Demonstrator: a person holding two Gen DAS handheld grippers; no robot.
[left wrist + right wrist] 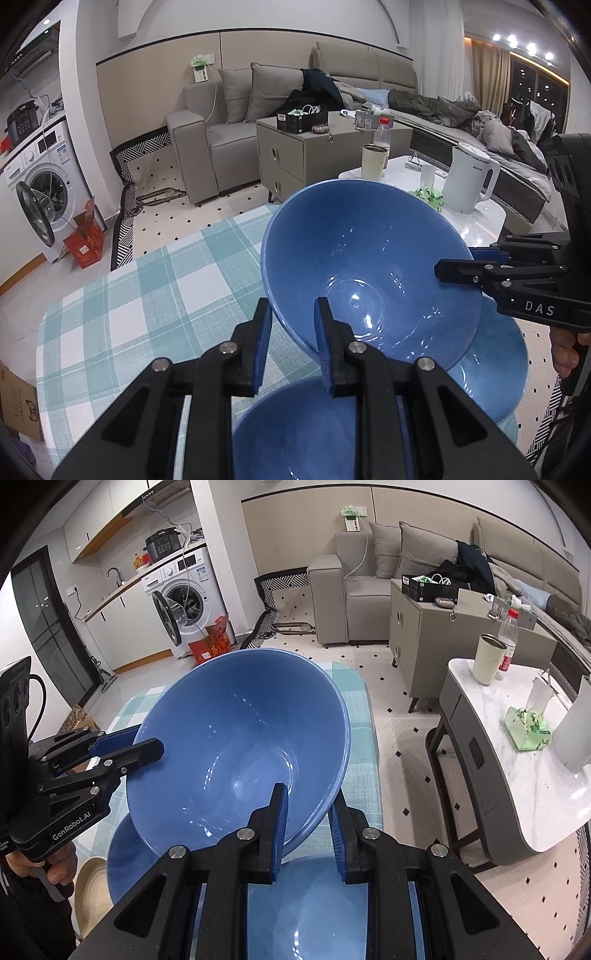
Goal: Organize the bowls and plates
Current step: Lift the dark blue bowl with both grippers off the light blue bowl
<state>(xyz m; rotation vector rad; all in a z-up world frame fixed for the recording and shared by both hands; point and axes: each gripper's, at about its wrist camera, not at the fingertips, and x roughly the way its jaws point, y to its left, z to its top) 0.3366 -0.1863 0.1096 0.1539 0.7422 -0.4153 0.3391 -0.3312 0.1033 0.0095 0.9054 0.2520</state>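
Blue and glossy, a large ceramic bowl [369, 266] is held tilted in the air above the counter [147, 295], which is covered with a teal-and-white checked cloth. Both tools grip its rim from opposite sides. The left hand-held gripper [291, 343] is clenched on the near edge in the left wrist view, one pad inside the bowl and one outside. The right hand-held gripper [308, 830] is clamped on the rim the same way in its own view, and it shows from the side at the right edge of the left wrist view, with the person's fingers [565, 354] wrapped around its handle.

Beneath the raised bowl two more blue bowls sit on the counter: one [306, 432] directly under the left tool, another [495, 373] partly hidden behind the lifted bowl's lower edge. A cream-coloured dish [92, 890] lies at the counter's near left in the right wrist view.

Beyond stand a marble-topped side table [517, 775] with a tumbler [487, 659], a grey sofa [218, 125] and a washing machine [184, 590].
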